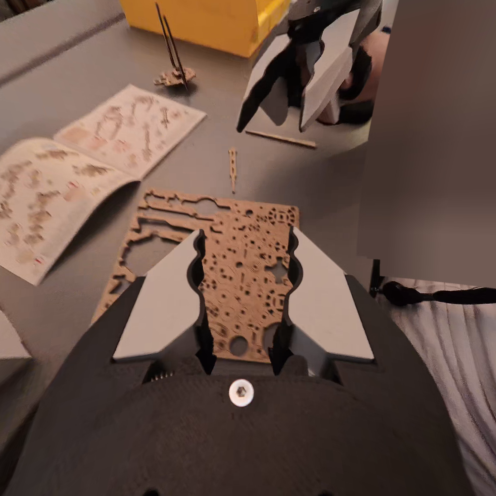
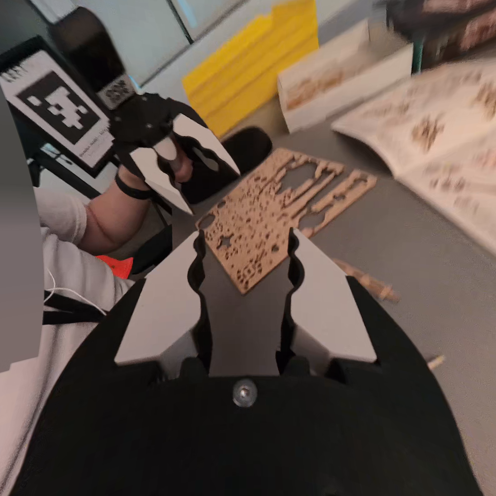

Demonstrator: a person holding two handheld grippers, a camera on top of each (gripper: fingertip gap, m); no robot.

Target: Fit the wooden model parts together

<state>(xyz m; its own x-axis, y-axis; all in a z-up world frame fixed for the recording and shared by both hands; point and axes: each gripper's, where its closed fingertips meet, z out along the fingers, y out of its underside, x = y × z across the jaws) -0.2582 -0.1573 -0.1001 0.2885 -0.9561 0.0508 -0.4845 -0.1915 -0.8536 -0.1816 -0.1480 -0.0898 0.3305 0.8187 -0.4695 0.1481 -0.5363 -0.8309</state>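
Two empty claws, one wooden sheet (image 1: pixel 241 281)

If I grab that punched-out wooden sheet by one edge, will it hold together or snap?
The wooden sheet looks thin and riddled with cut-outs, so it probably flexes and may crack at the narrow bridges near its far left corner. It lies flat on the table, likely hard to get a finger under. It looks light; the open left gripper may slide it.

On the desk (image 1: pixel 67 53), the wooden sheet (image 1: pixel 241 268) lies near me, the booklet (image 1: pixel 80 174) to its left, the box (image 1: pixel 201 24) far behind.
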